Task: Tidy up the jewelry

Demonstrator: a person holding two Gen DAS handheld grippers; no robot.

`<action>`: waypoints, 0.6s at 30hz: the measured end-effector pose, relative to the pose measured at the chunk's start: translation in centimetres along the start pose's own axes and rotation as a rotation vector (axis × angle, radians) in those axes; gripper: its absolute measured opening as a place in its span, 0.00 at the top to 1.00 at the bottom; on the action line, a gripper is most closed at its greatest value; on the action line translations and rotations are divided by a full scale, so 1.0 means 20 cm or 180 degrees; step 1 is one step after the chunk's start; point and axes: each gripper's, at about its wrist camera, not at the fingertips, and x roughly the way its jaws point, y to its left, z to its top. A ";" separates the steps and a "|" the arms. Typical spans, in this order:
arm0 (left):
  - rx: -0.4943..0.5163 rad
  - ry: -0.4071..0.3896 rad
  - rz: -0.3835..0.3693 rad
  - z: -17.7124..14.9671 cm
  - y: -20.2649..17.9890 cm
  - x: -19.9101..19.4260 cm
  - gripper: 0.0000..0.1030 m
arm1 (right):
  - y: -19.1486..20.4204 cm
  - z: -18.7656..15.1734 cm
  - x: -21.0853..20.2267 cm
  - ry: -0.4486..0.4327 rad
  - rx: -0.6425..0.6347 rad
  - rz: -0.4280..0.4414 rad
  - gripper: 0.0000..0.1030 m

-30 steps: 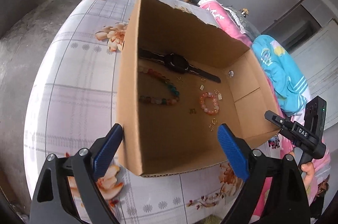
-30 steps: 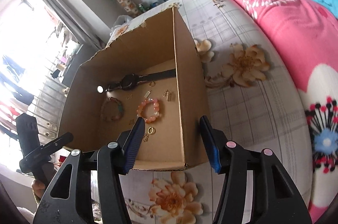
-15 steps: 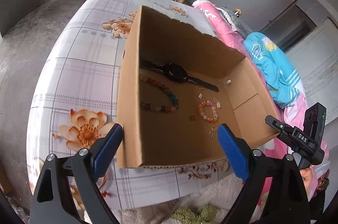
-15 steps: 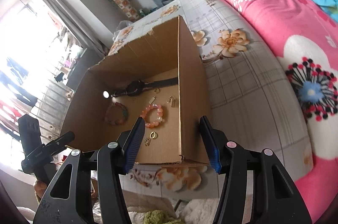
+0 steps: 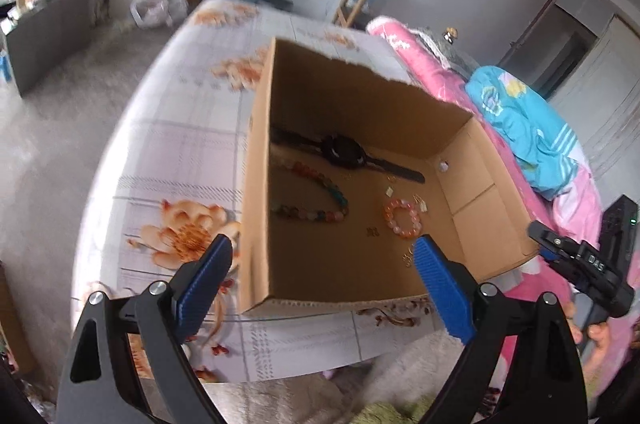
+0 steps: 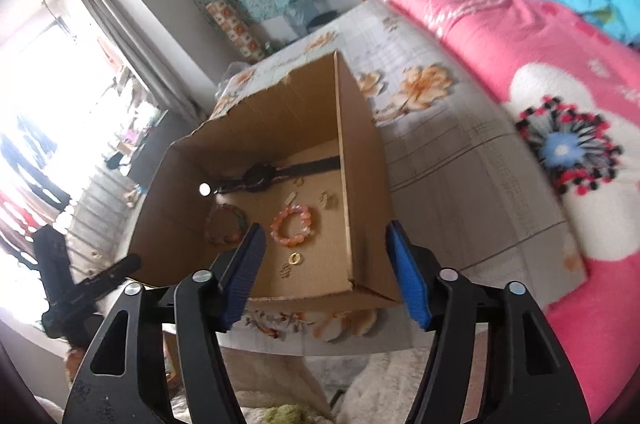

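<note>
An open cardboard box (image 5: pixel 256 184) sits on a floral-print bedspread, jewelry scattered flat across its floor. A black wristwatch (image 5: pixel 344 152) lies stretched out along the far wall, with a multicolored beaded bracelet (image 5: pixel 316 200) just in front of it toward the box's left side and a smaller pink-orange beaded bracelet (image 6: pixel 294 226) to its right. Small gold pieces, among them a ring (image 6: pixel 295 258) and a few earrings (image 6: pixel 328 199), lie loose around the pink bracelet.
</note>
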 end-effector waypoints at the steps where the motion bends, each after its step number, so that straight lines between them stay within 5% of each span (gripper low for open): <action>1: 0.0020 -0.0072 0.0058 -0.01 -0.01 -0.03 0.09 | 0.00 -0.01 -0.03 -0.0068 -0.0041 -0.0076 0.39; 12: 0.0099 -0.0541 0.0392 -0.12 -0.09 -0.22 0.05 | 0.07 -0.21 -0.19 -0.0288 -0.0495 -0.0538 0.21; 18: 0.0102 -0.0582 0.0934 -0.15 -0.11 -0.22 0.05 | 0.17 -0.33 -0.14 -0.0170 -0.0772 -0.0556 0.15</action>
